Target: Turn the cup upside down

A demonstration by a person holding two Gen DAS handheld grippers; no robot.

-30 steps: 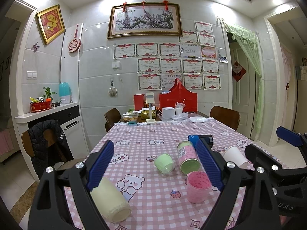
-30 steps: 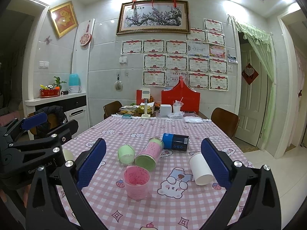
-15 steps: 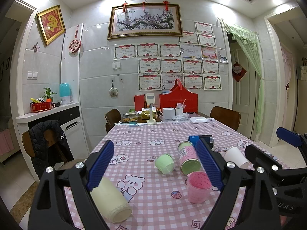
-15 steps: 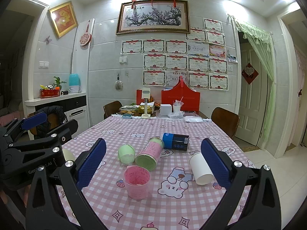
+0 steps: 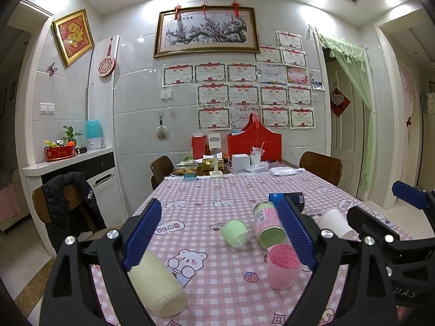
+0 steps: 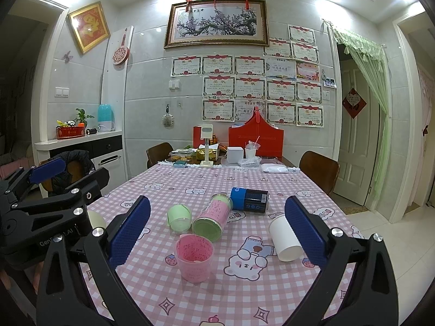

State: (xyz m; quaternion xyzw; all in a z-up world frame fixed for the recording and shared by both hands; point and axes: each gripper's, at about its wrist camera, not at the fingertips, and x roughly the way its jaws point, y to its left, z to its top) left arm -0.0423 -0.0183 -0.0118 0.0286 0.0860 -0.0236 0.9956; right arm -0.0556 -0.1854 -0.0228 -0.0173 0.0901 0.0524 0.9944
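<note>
Nothing has changed over the last second: both views match the earlier ones, so the flip is not yet begun. The left gripper hangs over the near table edge with its jaws wide apart and empty, and the right gripper hangs likewise, spread and holding nothing. The pink cup stands upright, mouth up, on the checked tablecloth, between the right gripper's fingers in view but well ahead of them. 4 other cups or cans lie on their sides nearby; whether the pink cup is the intended one is only a guess.
</note>
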